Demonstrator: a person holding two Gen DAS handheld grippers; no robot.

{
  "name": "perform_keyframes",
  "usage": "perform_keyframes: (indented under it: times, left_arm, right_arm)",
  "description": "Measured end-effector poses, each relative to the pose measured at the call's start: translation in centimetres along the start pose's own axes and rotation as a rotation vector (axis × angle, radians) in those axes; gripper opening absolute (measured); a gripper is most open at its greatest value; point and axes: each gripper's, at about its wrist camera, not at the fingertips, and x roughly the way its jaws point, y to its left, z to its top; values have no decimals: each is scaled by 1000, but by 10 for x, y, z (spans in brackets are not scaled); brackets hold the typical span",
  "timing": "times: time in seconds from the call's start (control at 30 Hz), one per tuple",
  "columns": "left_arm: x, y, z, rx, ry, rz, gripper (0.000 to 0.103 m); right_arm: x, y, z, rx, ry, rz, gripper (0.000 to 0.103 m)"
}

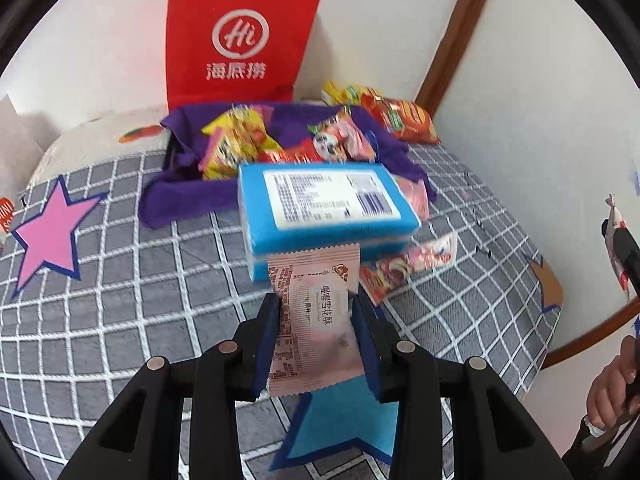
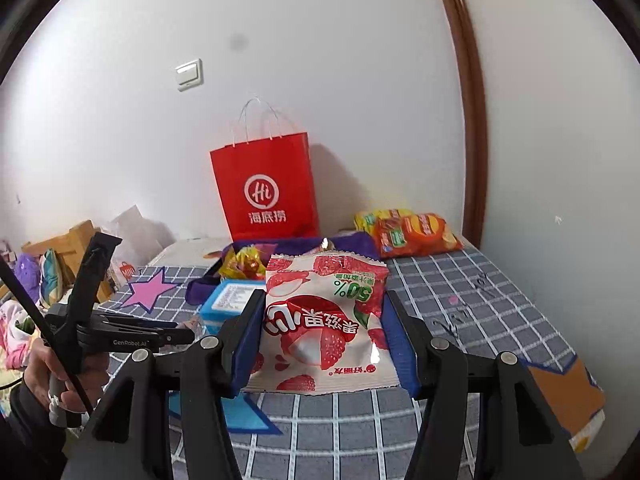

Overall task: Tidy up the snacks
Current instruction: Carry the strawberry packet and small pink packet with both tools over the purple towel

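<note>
Left hand-held gripper (image 1: 316, 320) clamping pink snack packet (image 1: 316, 320), right hand-held gripper (image 2: 322, 320) clamping lychee packet (image 2: 324, 320); blue box (image 1: 320, 204) blurred

The blue box (image 1: 326, 204) stands directly ahead of the left tool (image 1: 316, 320), closing the straight line to the purple cloth (image 1: 188, 196) heaped with snacks. A red packet (image 1: 404, 270) lies just right of the box. Left of the box, the checked bed (image 1: 132, 288) is bare around the pink star (image 1: 48, 236). The red bag (image 2: 266, 192) closes the back against the wall. Right of the cloth, chip bags (image 2: 416, 234) fill the far corner, with bare bed nearer.
</note>
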Motion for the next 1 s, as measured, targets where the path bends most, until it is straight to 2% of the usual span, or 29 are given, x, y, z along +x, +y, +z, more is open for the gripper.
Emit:
perform_keyframes:
  times: [0.33, 0.5, 0.63, 0.83, 1.0]
  left_arm:
    - [-10, 3, 30, 5, -38, 30, 35]
    - [-20, 5, 41, 23, -58, 85, 35]
    - [-31, 6, 47, 25, -83, 95, 35]
    - [-34, 6, 54, 13, -98, 72, 35]
    - [-32, 7, 68, 5, -107, 43, 35]
  right_arm:
    - [25, 8, 39, -43, -12, 0, 57]
    - [30, 0, 49, -23, 17, -7, 57]
    - [35, -4, 53, -10, 41, -6, 57]
    - [48, -2, 58, 15, 53, 9, 57]
    - [70, 5, 72, 3, 92, -21, 57]
